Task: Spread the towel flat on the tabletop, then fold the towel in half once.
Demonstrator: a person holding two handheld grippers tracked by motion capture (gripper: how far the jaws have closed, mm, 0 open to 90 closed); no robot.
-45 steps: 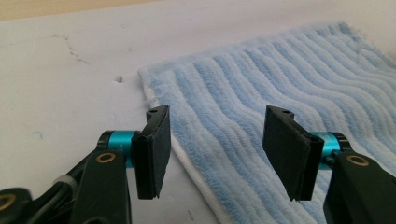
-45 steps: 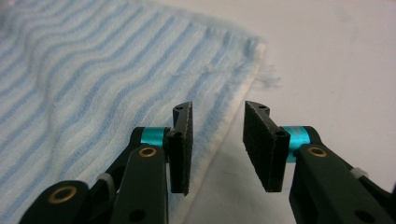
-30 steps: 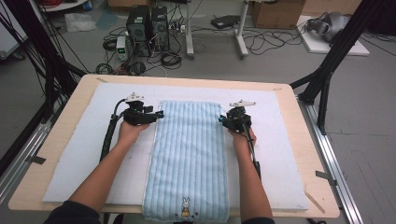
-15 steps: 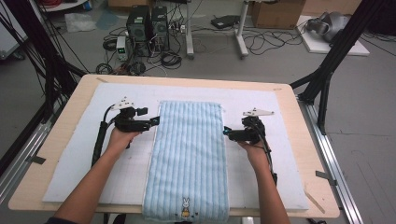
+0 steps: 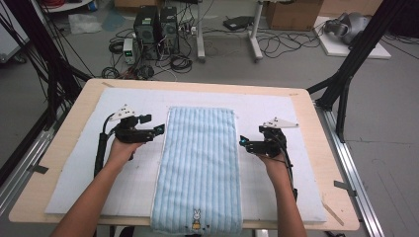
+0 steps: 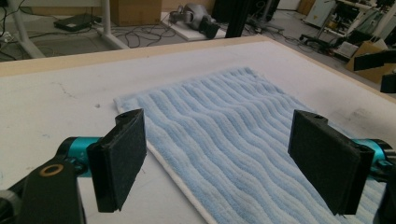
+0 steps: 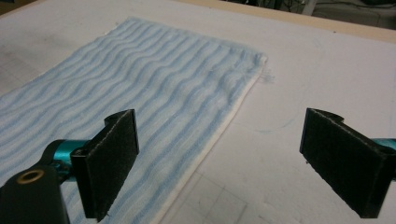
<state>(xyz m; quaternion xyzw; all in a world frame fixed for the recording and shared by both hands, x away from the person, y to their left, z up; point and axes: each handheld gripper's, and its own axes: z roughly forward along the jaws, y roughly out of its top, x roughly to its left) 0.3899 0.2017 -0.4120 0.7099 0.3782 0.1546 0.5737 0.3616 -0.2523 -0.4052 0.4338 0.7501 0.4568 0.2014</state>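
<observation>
A blue striped towel (image 5: pixel 200 168) lies flat down the middle of the white mat (image 5: pixel 74 168), its near end hanging over the table's edge at 6 o'clock. The left gripper (image 5: pixel 159 129) at 9 o'clock and the right gripper (image 5: pixel 243 141) at 3 o'clock hover beside its long edges, having just opened wide, nothing between them. Bare mat lies outside both.

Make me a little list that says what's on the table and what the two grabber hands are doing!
Main thing: blue striped towel, lying flat, bunny picture at its near end
Under it: white mat on a wooden table
Left gripper: jaws just opened, nothing between them, beside the towel's left edge
Right gripper: jaws just opened, nothing between them, beside the towel's right edge
Touching the towel: I can't tell for sure
</observation>
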